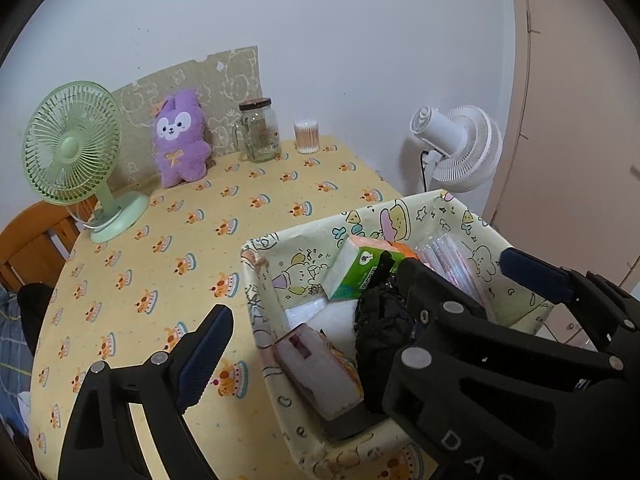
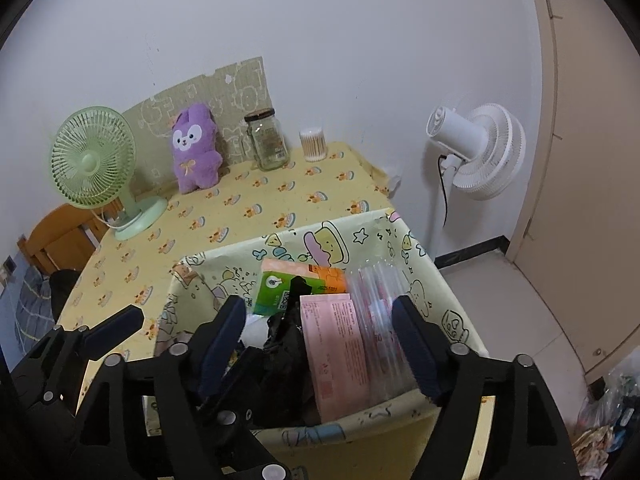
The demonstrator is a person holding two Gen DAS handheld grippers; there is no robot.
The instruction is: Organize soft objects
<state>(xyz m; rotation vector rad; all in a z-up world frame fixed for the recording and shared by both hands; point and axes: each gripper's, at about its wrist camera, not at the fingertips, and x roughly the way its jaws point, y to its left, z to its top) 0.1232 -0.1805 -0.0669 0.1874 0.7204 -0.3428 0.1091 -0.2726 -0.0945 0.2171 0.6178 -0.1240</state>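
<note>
Your right gripper [image 2: 320, 332] hangs w/ jaws wide over the cartoon-print fabric basket [image 2: 400, 236], w/ the pink paper packet [image 2: 340, 352], clear plastic sleeve [image 2: 376, 316] and crumpled black soft item [image 2: 284, 348] between them, prob. lined up to tidy the contents. Your left gripper [image 1: 360, 296] also gapes wide, one finger outside the basket wall, one over it. The purple plush bunny [image 1: 180, 140] sits well ahead of both, propped vs. the green backboard [image 1: 224, 72], not yet binned.

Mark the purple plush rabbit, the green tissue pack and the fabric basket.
purple plush rabbit [image 1: 181, 140], left wrist view, on its belly.
green tissue pack [image 2: 276, 290], right wrist view, on its front face.
fabric basket [image 1: 404, 210], left wrist view, on its far wall.
</note>
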